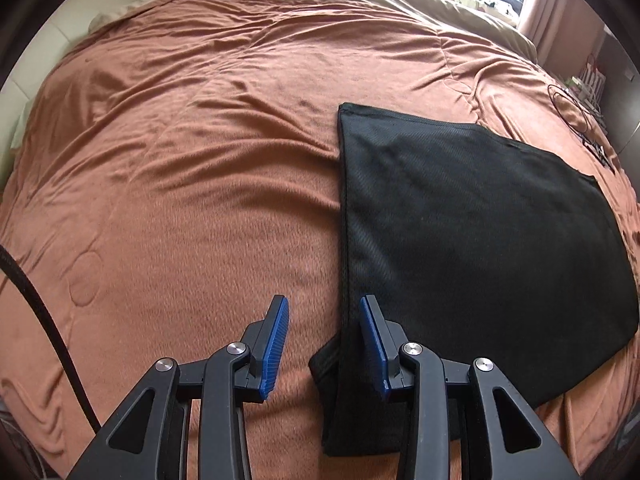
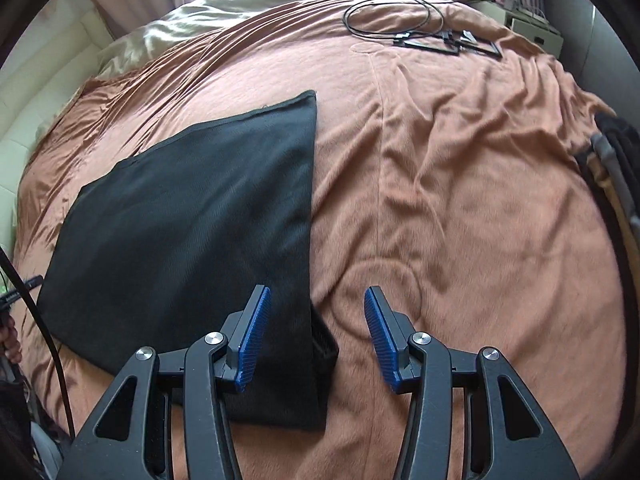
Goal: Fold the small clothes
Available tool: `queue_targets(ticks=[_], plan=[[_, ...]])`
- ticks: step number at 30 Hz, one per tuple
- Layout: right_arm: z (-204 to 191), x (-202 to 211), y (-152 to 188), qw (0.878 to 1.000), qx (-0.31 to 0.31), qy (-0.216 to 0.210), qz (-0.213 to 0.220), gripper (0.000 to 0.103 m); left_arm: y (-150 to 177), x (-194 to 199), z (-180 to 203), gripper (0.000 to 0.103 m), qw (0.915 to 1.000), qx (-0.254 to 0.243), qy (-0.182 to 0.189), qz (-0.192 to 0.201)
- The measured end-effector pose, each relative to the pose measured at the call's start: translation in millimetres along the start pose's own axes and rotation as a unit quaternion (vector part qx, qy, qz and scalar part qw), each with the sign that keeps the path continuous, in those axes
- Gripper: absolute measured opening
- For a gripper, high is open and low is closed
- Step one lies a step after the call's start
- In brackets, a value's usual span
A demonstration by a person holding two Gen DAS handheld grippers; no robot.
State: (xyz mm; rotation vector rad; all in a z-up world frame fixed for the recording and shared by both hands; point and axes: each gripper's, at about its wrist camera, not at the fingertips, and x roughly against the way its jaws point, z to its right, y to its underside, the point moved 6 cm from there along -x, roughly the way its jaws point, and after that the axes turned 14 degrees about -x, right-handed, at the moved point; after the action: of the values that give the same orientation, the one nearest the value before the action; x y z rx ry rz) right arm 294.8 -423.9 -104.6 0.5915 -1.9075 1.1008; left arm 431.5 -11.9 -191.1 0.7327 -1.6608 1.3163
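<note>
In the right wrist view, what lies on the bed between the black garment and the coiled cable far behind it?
Nothing: only bare, wrinkled orange blanket lies between the black garment and the coiled cable, as the right wrist view shows.

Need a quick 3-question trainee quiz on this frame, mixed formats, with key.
1. True or false: the black garment hangs in the air between both grippers.
2. What does the garment lie on? A) wooden floor B) orange-brown blanket C) chair
3. Fill in: the left gripper and the right gripper are both ____, holding nothing.

Key: 1 false, it lies flat. 2 B. 3 open.
</note>
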Motion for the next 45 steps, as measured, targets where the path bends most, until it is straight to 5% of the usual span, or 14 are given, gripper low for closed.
queue_targets(ticks=[15,22,28,34,37,41,45], plan=[[31,16,41,0.990,-0.110,-0.088,-0.011,0.046,59,5,2,0.040,0.9967,0.072,0.037,-0.008],[48,12,61,0.973,-0.184,-0.138,-0.031,0.046,63,8,4,0.040,0.9949,0.087,0.048,-0.010],[65,4,71,0.946,-0.255,-0.190,-0.057,0.046,67,9,6,0.040,0.9909,0.109,0.079,-0.007],[75,-3,65,0.939,-0.278,-0.200,-0.030,0.046,70,10,2,0.040,0.9855,0.136,0.101,-0.006],[81,-7,60,0.937,-0.289,-0.196,-0.011,0.037,74,12,-2,0.040,0.9810,0.157,0.113,-0.003],[87,-3,59,0.938,-0.283,-0.198,0.002,0.010,77,10,-7,0.040,0.9741,0.184,0.131,-0.002],[86,0,62,0.943,-0.269,-0.194,0.007,0.005,74,7,-8,0.040,0.9715,0.194,0.137,0.002]])
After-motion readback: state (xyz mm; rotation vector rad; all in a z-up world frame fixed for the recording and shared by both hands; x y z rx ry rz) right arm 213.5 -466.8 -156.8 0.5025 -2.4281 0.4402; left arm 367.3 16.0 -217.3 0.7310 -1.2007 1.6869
